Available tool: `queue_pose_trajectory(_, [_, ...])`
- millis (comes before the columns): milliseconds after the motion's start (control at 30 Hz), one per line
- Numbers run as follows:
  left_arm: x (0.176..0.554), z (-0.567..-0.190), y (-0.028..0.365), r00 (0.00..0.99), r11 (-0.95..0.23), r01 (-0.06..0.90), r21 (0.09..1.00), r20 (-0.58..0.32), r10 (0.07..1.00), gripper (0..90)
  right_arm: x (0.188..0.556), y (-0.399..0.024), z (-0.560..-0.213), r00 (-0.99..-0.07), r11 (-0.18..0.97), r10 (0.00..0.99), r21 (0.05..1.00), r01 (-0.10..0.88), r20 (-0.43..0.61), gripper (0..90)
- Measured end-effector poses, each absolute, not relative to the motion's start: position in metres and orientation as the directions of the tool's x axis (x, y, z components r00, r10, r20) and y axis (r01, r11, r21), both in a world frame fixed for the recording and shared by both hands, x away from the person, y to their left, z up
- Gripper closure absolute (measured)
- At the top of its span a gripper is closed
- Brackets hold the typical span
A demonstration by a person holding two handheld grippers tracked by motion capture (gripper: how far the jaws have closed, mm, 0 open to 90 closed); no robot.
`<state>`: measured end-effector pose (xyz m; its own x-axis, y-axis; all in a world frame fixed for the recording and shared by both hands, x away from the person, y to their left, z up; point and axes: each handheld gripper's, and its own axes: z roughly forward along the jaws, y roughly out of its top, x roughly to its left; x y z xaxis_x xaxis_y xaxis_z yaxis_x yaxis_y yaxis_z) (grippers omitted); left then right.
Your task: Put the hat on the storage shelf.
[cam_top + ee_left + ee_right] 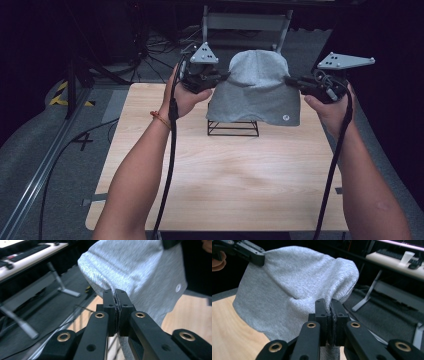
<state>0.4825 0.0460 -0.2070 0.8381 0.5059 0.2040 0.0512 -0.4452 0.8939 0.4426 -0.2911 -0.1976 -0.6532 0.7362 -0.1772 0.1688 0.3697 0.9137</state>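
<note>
While the left gripper (116,293) has its two black jaws pressed together on a fold of grey cloth, the right gripper (327,303) is clamped the same way on the opposite side of the same piece. That piece is a grey knit garment (256,87), held up between the two tools near the far edge of the desk (220,175), its top rounded like a hood and its lower edge hanging down. In the left gripper view the fabric puckers where the jaws bite it, and a small round white mark (178,287) sits on its lower part; the same mark shows in the high view near the cloth's bottom right corner. Under the garment stands a black wire rack (233,128) on the desk, close to the middle of the far edge, and the cloth's hem drapes over its top. The left hand (187,97) grips its tool at the far left corner of the desk, a thin orange band (160,119) on that wrist, and the right hand (330,102) holds its tool beyond the far right corner. Grey three-cornered plates ride on both tools and black cables trail back along the forearms. Beyond the desk, a grey metal frame (247,22) stands on a dark floor strewn with cables.
</note>
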Motion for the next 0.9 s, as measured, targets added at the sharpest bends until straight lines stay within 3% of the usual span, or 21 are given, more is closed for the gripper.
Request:
queue_pose_trajectory(267, [0.507, -0.194, 0.053, 0.817, -0.42, 0.06, 0.905, 0.197, 0.542, 88.0, 0.465, -0.28, -0.185, -0.624, 0.392, 0.747, 0.91, 0.135, -0.229, 86.2])
queue_pose_trajectory(900, [0.548, -0.199, 0.057, 0.79, -0.397, 0.113, 0.911, 0.16, 0.592, 88.0, 0.524, -0.258, -0.19, -0.616, 0.368, 0.764, 0.914, 0.172, -0.192, 86.2])
